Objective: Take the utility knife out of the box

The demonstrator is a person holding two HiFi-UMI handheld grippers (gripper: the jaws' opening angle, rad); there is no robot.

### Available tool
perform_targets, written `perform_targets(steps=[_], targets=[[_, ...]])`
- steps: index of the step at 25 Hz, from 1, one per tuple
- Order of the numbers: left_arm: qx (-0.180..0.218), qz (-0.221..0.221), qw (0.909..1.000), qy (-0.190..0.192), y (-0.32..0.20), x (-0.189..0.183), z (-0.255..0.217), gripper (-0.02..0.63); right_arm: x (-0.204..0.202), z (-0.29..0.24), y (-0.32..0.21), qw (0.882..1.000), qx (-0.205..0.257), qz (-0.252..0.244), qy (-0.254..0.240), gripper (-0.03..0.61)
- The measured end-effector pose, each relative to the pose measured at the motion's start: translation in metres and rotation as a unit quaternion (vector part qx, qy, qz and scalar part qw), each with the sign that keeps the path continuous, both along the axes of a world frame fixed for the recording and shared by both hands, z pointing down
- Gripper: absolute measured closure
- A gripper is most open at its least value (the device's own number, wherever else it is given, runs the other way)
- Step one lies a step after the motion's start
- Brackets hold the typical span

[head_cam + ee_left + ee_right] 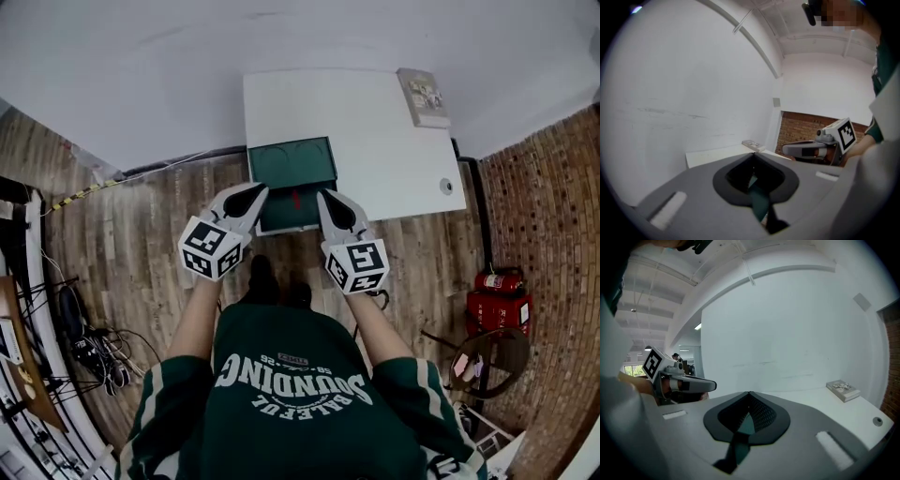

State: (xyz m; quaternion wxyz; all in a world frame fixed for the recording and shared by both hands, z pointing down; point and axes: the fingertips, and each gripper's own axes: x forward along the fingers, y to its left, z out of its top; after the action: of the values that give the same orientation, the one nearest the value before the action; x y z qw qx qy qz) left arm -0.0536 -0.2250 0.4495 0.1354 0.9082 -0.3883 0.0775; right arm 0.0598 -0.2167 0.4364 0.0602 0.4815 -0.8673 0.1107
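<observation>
A dark green box (291, 167) lies open on the near left corner of the white table (375, 122). A small red thing (296, 199), probably the utility knife, shows in its lower half between my two grippers. My left gripper (261, 190) is at the box's left side and my right gripper (325, 197) at its right side, both a little above it. Both are shut and hold nothing. In the left gripper view the jaws (753, 154) meet, with a strip of the green box (758, 199) below. The right gripper view shows the same: closed jaws (749, 393) over the green box (746, 425).
A book (424, 97) lies at the table's far right corner and a small round fitting (446, 186) sits near its right edge. The floor is wood. Red fire extinguishers (500, 295) stand at the right and cables (94, 352) lie at the left. A white wall rises behind the table.
</observation>
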Motion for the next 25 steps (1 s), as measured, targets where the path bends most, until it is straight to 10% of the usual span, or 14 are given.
perform_targets(steps=[25], targets=[[-0.100, 0.057, 0.9933, -0.003, -0.020, -0.012, 0.090, 0.563, -0.018, 0.132, -0.009, 0.986, -0.161, 0.004, 0.051, 0.577]])
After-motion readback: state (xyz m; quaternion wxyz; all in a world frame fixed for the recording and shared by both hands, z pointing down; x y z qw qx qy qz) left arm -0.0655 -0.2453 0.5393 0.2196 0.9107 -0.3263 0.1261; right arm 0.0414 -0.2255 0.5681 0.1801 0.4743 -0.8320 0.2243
